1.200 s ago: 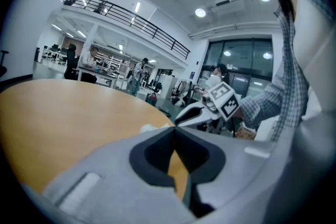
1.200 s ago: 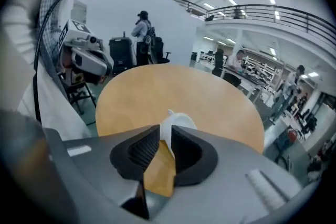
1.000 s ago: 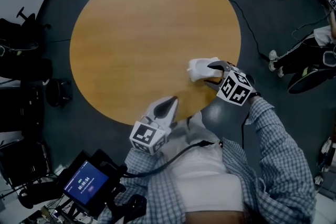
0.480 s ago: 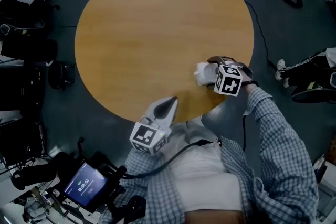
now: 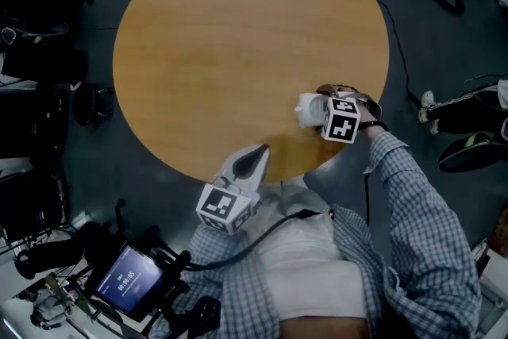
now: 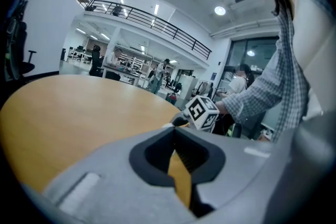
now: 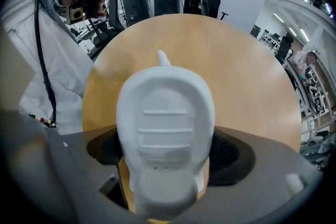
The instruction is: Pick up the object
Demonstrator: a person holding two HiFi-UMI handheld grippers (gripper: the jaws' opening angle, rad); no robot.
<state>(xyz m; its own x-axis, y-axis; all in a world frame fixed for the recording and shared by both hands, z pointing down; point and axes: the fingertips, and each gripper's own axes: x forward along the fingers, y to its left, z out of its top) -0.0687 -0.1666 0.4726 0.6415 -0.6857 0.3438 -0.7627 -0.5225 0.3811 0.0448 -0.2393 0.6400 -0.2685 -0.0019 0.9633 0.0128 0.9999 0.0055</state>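
wide open tabletop (image 5: 222,52) beyond the white object (image 5: 308,109)

I wear a long-sleeved shirt (image 5: 417,242) in a fine blue-and-white check, open down the front over a plain white T-shirt (image 5: 313,270). A checked sleeve (image 5: 405,179) runs out on either side of the T-shirt. A thin black cable (image 5: 262,239) crosses the T-shirt. Beside the T-shirt, my left gripper (image 5: 259,152) has a smooth pale-grey shell tapering to a point, with dark ribbed pads (image 6: 193,153) inside. Its cube (image 5: 226,209) carries black-and-white square markers.
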